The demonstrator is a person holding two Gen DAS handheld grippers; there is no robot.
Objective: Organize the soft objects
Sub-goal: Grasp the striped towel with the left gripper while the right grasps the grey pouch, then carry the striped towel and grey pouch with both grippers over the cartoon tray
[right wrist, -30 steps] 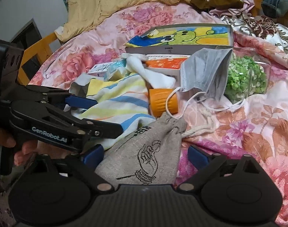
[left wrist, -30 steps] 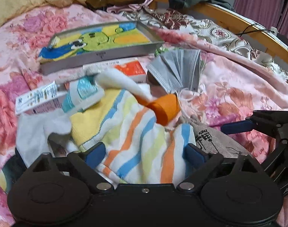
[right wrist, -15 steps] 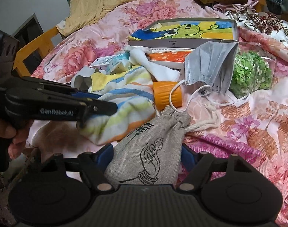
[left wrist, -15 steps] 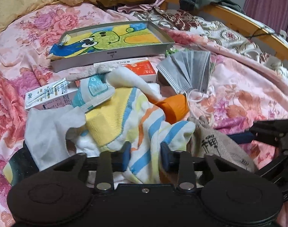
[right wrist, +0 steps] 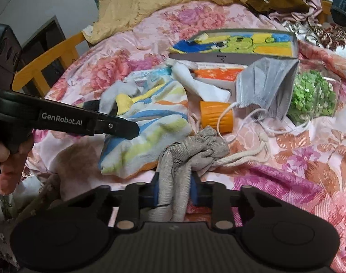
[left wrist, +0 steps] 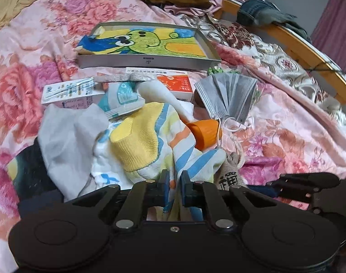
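Pinching a fold of the striped towel [left wrist: 150, 150], the left gripper [left wrist: 173, 187] has just been closing and its blue pads now press the cloth from both sides, nearly together. The towel's near edge is bunched up between the fingers; the rest lies crumpled on the pink floral bedspread [left wrist: 36, 45]. Seen from the right wrist, the left gripper [right wrist: 129, 128] reaches in from the left, its tip on the towel [right wrist: 150, 136], with a hand [right wrist: 4, 159] on the grip below.

The right gripper [right wrist: 174, 190] has also just been closing and now squeezes the grey drawstring pouch [right wrist: 191, 150]. The fabric is gathered into vertical folds between the pads; the pouch mouth and its cord [right wrist: 245, 154] trail to the right on the bedspread.

Pouch and towel lie just beside each other, touching at their edges.

Behind them:
- an orange cylinder [right wrist: 215, 118], just beyond the pouch
- a grey face mask [right wrist: 266, 86], its ear loops draped over the cylinder
- a clear box of green bits [right wrist: 314, 95], right of the mask
- a shallow tray with a cartoon drawing [left wrist: 148, 45], farther back
- a white cloth [left wrist: 68, 132], left of the towel
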